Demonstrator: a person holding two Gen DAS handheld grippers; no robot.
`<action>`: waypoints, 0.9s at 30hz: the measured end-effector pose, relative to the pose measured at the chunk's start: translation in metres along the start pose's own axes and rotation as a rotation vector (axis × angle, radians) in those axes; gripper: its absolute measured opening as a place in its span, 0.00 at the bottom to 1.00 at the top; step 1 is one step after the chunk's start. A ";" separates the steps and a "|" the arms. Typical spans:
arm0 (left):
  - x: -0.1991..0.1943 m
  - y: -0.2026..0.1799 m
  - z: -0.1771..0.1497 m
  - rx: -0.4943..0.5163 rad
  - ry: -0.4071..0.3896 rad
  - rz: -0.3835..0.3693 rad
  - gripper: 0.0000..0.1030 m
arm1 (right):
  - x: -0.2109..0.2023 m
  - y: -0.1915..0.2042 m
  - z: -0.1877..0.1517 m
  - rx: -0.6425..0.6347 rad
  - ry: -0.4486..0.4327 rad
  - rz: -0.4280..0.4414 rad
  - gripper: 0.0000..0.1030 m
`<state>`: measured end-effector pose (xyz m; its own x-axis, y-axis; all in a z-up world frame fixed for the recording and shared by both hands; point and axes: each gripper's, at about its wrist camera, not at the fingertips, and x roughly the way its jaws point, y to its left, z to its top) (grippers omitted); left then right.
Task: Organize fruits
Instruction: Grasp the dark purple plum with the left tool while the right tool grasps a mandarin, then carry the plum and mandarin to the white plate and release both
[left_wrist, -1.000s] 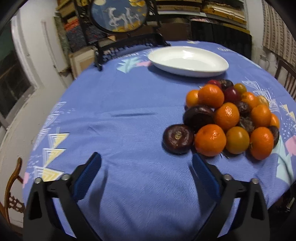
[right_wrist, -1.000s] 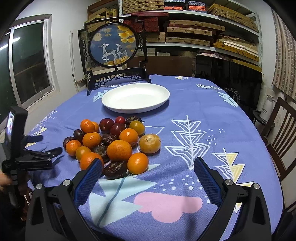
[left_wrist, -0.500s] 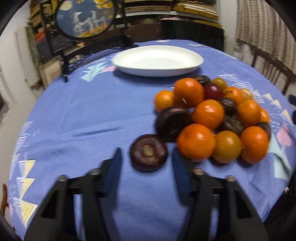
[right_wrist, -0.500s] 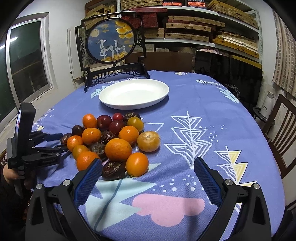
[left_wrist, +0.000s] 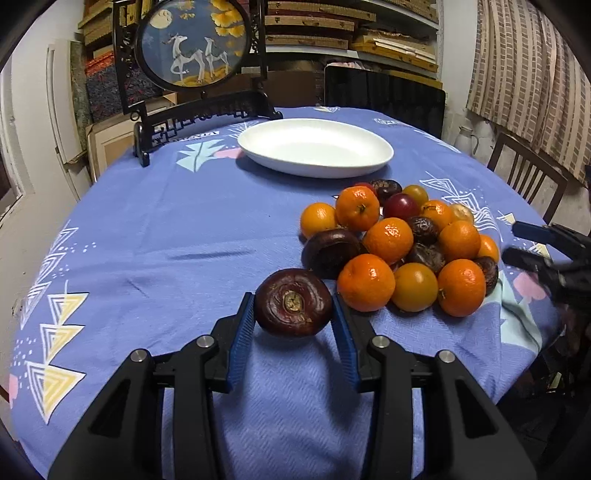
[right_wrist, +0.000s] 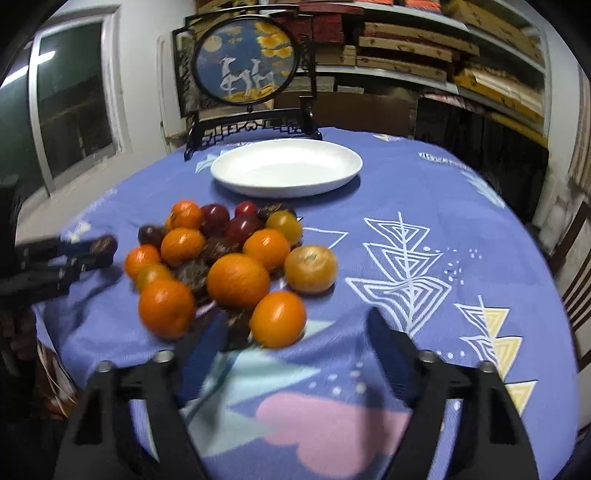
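A pile of oranges, yellow and dark fruits (left_wrist: 399, 240) lies on the blue tablecloth, with an empty white plate (left_wrist: 314, 147) behind it. My left gripper (left_wrist: 293, 297) is shut on a dark purple fruit (left_wrist: 293, 308), held just left of the pile and slightly above the cloth. The right wrist view shows the same pile (right_wrist: 221, 251) and plate (right_wrist: 286, 168). My right gripper (right_wrist: 291, 319) hangs low at the pile's near side. Its jaws are closing, with an orange (right_wrist: 279, 319) and a dark fruit (right_wrist: 236, 330) between the fingers, and the pads do not touch them.
A round deer picture on a black stand (left_wrist: 192, 51) rises at the table's far edge behind the plate. A wooden chair (left_wrist: 524, 173) stands at the right. Packed shelves line the back wall. Bare tablecloth (right_wrist: 424, 240) stretches right of the pile.
The left jaws closed around the dark purple fruit and raised it a little. The right gripper came forward and down to the pile, its jaws narrower than before.
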<state>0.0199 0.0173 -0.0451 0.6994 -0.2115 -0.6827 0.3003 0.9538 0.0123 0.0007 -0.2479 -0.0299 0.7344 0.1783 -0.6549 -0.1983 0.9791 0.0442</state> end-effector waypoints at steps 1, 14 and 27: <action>-0.001 -0.001 -0.001 -0.001 0.001 0.000 0.39 | 0.003 -0.003 0.002 0.016 0.005 0.011 0.72; 0.003 -0.002 -0.001 -0.001 0.025 -0.001 0.39 | 0.021 -0.025 0.008 0.084 0.124 0.113 0.47; 0.002 -0.004 -0.001 0.000 0.023 -0.005 0.39 | 0.037 0.002 0.004 -0.061 0.130 0.075 0.35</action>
<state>0.0197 0.0132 -0.0472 0.6829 -0.2116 -0.6992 0.3043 0.9525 0.0089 0.0304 -0.2384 -0.0508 0.6268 0.2323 -0.7438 -0.2913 0.9552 0.0529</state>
